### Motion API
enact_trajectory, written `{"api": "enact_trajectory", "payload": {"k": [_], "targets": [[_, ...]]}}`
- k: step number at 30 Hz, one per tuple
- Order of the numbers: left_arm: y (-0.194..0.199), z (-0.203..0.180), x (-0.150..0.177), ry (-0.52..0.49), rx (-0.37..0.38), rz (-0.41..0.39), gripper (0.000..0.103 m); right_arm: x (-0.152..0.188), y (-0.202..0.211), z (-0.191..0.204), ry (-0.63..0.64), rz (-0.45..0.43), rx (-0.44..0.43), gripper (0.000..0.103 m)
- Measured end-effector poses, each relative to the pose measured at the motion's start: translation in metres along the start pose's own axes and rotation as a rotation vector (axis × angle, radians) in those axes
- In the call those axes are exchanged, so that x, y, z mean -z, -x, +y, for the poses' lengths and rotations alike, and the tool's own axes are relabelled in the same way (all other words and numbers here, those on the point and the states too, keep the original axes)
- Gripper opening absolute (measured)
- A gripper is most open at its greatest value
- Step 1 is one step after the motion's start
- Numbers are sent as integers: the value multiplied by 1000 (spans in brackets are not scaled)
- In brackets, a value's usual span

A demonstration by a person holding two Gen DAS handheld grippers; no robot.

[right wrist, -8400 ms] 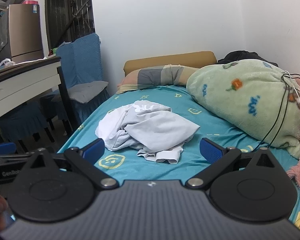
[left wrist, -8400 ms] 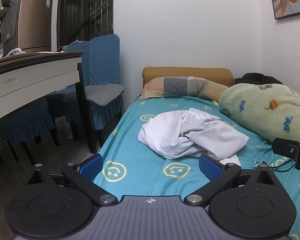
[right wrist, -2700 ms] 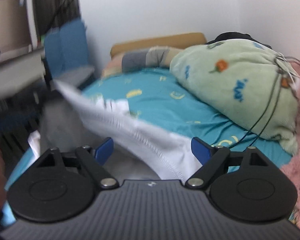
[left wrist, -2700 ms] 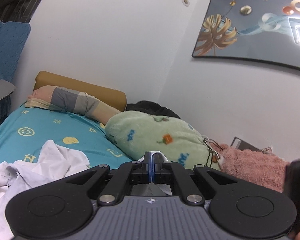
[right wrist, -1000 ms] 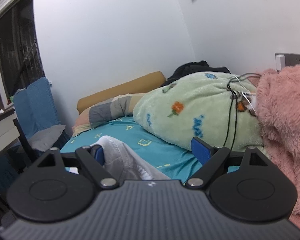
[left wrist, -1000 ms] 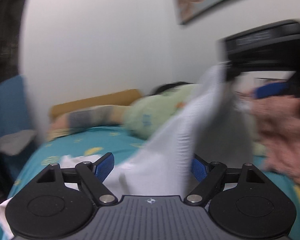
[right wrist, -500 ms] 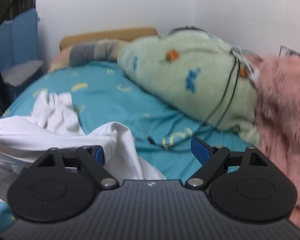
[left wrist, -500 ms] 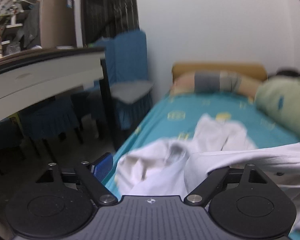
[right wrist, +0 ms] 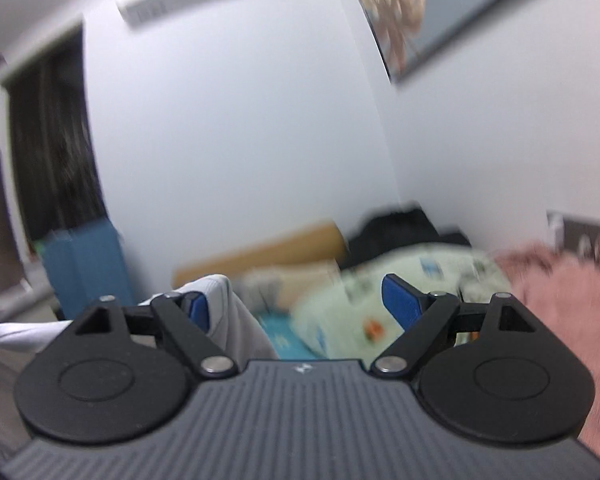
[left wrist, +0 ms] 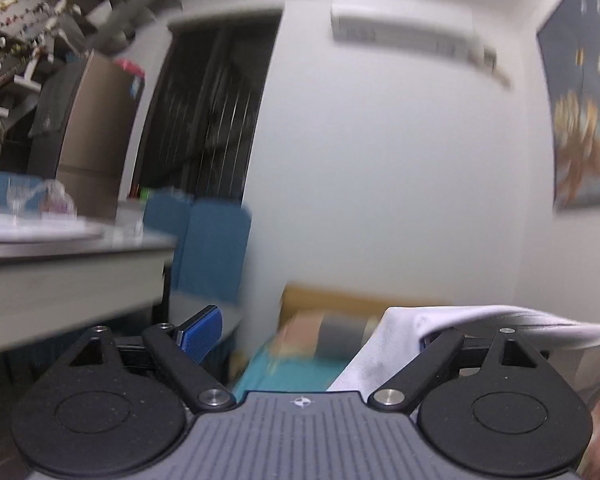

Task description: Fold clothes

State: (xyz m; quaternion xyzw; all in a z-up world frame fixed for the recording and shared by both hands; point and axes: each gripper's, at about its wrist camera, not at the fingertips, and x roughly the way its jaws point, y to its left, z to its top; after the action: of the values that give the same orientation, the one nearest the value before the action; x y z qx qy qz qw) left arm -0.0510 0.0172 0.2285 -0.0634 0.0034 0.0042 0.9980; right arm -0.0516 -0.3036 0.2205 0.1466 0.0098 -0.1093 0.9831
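With both views blurred, the white garment (left wrist: 380, 344) hangs raised over the bed (left wrist: 296, 372), draped on the inner finger of each wide-open hand-held gripper, left (left wrist: 312, 334) and right (right wrist: 300, 300), so any jerk could slide it off, unclamped.

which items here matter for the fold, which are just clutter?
Job:
white garment, draped over one finger of each claw
left claw, open
right claw, open

Clutter:
green blanket
pink blanket
pillow
blue chair
table
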Motion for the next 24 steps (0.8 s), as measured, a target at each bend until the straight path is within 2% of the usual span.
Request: {"api": "enact_trajectory", "payload": {"k": [2,6,9,14,17,24], "targets": [[26,1,-33,0,9,-60,90,-30,28,11,-2,-53,-35,86],[81,6,-89,50,54,-115,90,-76,80,23,-9,-127,-100,86],[127,4,-124,37,78,-167,90,-104,111,27,-2,-171,-125,87],[168,-7,-165,5,103,-191,91,-133,133,34,41,-218,-117,87],[117,-12,-158,-10,102,-163,92,-133,119,35,64,-196,-99,87],[-23,-23,-134,-43,99,-87,92,-109,-10,36,70,-65,-47,87]]}}
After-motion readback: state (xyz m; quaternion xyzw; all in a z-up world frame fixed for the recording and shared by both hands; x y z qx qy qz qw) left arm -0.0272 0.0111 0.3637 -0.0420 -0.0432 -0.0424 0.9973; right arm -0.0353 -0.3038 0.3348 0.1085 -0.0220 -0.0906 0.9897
